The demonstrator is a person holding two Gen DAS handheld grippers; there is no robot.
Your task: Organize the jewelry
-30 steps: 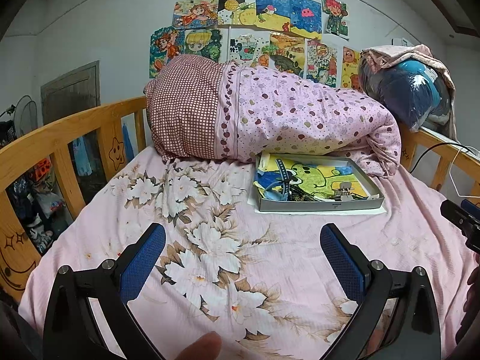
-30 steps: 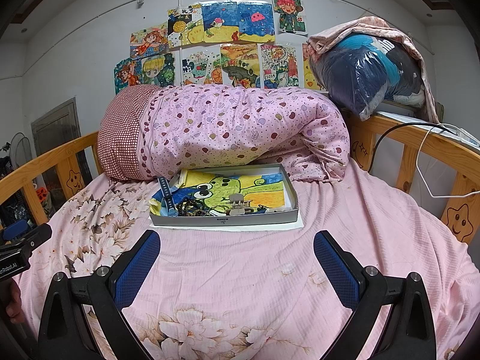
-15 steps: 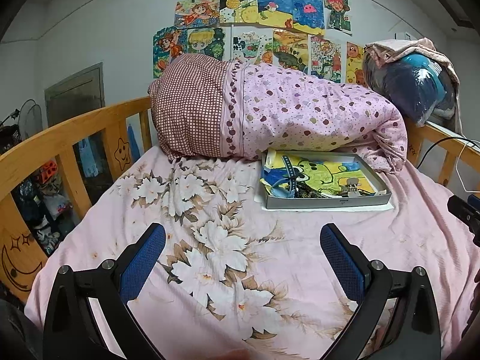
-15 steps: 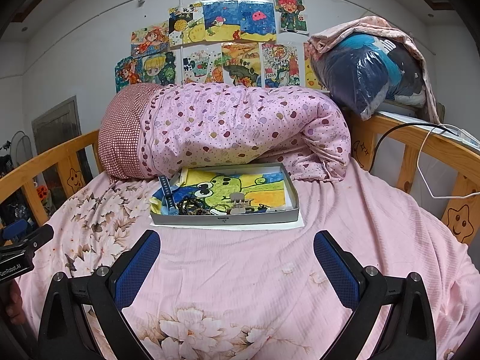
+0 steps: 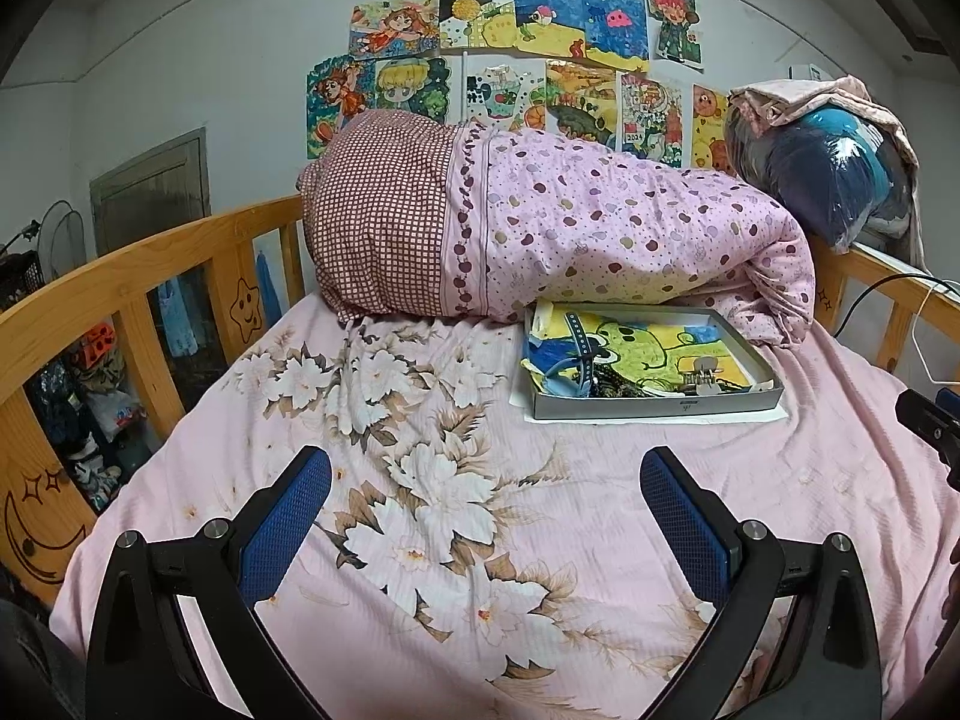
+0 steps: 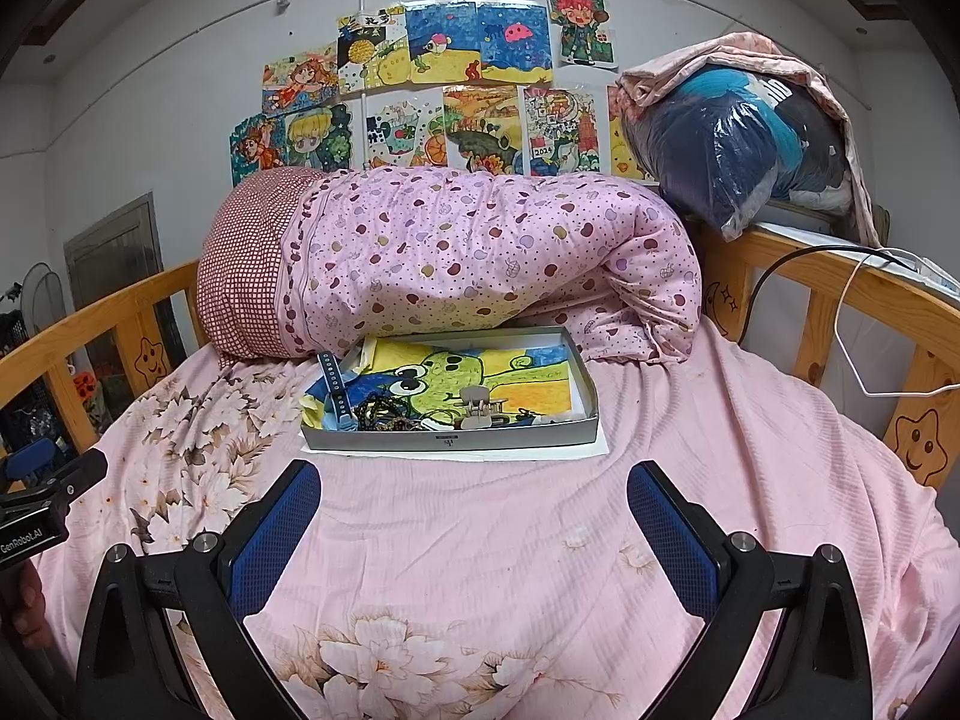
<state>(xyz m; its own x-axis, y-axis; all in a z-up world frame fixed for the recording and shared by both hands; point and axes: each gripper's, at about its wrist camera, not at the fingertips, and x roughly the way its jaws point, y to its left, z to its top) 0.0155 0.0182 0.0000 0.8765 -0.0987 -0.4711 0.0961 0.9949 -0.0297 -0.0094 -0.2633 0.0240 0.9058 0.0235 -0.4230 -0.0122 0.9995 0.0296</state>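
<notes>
A shallow grey tray (image 6: pixel 450 439) (image 5: pixel 657 407) lined with a frog drawing sits on the pink bed in front of a rolled quilt. Along its near side lie a blue watch strap (image 6: pixel 336 387) (image 5: pixel 581 354), a dark beaded chain (image 6: pixel 384 414), and a beige hair claw (image 6: pixel 477 411) (image 5: pixel 702 375). My right gripper (image 6: pixel 474 510) hovers open just short of the tray, nothing between its blue pads. My left gripper (image 5: pixel 486 501) is open too, lower left of the tray over the floral sheet.
A rolled pink spotted quilt (image 6: pixel 468 264) lies right behind the tray. Wooden bed rails (image 5: pixel 120 294) (image 6: pixel 870 312) run along both sides, with cables (image 6: pixel 852 324) over the right one. A bagged bundle (image 6: pixel 738 150) rests at the back right.
Both grippers have moved forward toward the tray, which now looks larger and nearer. Both stay open. A fingertip at the bottom of the left wrist view is gone.
</notes>
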